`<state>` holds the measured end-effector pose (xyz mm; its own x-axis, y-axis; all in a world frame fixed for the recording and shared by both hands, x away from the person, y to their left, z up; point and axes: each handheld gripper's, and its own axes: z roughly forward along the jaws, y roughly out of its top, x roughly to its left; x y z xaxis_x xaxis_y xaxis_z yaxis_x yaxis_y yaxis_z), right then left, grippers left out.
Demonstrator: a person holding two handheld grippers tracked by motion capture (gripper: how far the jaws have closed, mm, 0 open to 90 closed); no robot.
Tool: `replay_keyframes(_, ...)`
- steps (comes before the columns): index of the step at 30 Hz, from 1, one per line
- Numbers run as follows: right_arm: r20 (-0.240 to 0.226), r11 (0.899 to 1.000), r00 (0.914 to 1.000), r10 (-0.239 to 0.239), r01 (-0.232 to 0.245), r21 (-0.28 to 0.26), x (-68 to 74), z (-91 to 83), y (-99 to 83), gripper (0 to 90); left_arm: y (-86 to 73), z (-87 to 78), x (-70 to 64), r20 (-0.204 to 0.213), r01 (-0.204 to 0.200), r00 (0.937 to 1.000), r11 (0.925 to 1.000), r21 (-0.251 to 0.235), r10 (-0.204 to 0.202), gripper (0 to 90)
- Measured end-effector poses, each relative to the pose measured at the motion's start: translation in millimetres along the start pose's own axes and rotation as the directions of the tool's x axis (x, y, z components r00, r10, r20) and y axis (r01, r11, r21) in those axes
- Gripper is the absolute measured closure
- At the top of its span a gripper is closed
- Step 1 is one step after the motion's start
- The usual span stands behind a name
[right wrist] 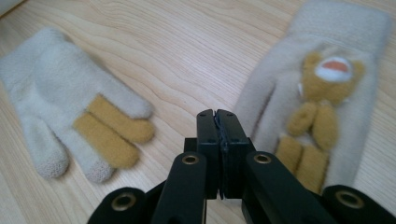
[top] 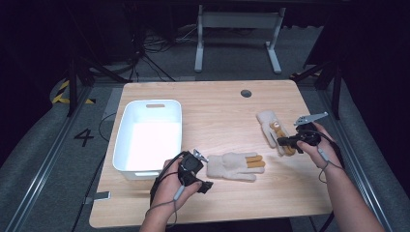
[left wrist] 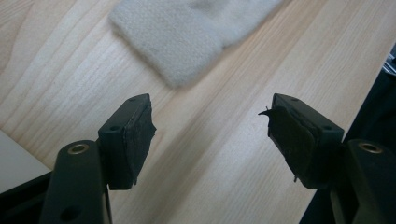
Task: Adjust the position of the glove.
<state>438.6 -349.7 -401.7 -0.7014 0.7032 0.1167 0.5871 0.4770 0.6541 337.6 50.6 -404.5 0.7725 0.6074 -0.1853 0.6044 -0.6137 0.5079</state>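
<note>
Your left tool (top: 205, 186), jaws wide and empty, sits just beside the cuff of the near glove (top: 235, 166), whose long axis runs rightward across the tabletop (top: 217, 111); your right tool (top: 281, 142) is closed, empty, beside the bear glove (top: 273, 126).

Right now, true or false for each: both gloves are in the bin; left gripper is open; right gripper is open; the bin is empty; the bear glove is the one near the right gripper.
1. Both gloves are in the bin. False: the plain glove and the bear glove both lie on the table.
2. The left gripper is open. True: its jaws stand wide apart, short of the plain glove's cuff.
3. The right gripper is open. False: its jaws are pressed together, holding nothing.
4. The bin is empty. True.
5. The bear glove lies by the right gripper. True.
</note>
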Motion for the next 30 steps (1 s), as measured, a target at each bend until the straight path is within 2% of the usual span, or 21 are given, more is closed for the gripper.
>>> replay_keyframes(8,-0.033,0.998,0.9977,-0.06,0.06,-0.012,19.1,21.9,9.7,85.0,-2.0,-6.5,0.1,-0.019,0.006,0.9998,0.9999,-0.016,-0.006,30.6)
replay_keyframes(12,-0.039,0.993,0.992,-0.12,0.119,-0.019,33.2,39.8,18.6,82.6,-5.1,-11.1,-1.9,-0.026,0.012,0.9996,0.9996,-0.024,-0.012,30.6)
replay_keyframes(17,-0.052,0.991,0.9898,-0.133,0.132,-0.022,39.1,49.7,25.0,81.4,-9.5,-14.6,-3.4,-0.031,0.019,0.9993,0.9996,-0.023,-0.02,30.4)
replay_keyframes(23,-0.099,0.984,0.9798,-0.174,0.169,-0.052,57.2,67.3,38.1,75.8,-16.2,-18.1,-4.1,-0.041,0.033,0.9986,0.999,-0.03,-0.034,30.2)
replay_keyframes(28,-0.111,0.979,0.9732,-0.201,0.195,-0.061,65.8,77.1,43.3,70.0,-19.9,-20.4,-4.3,-0.045,0.042,0.9981,0.9985,-0.035,-0.044,30.2)
replay_keyframes(30,-0.109,0.98,0.9744,-0.197,0.191,-0.062,66.3,78.0,44.1,68.9,-21.1,-21.1,-4.8,-0.05,0.044,0.9977,0.9983,-0.038,-0.046,30.2)
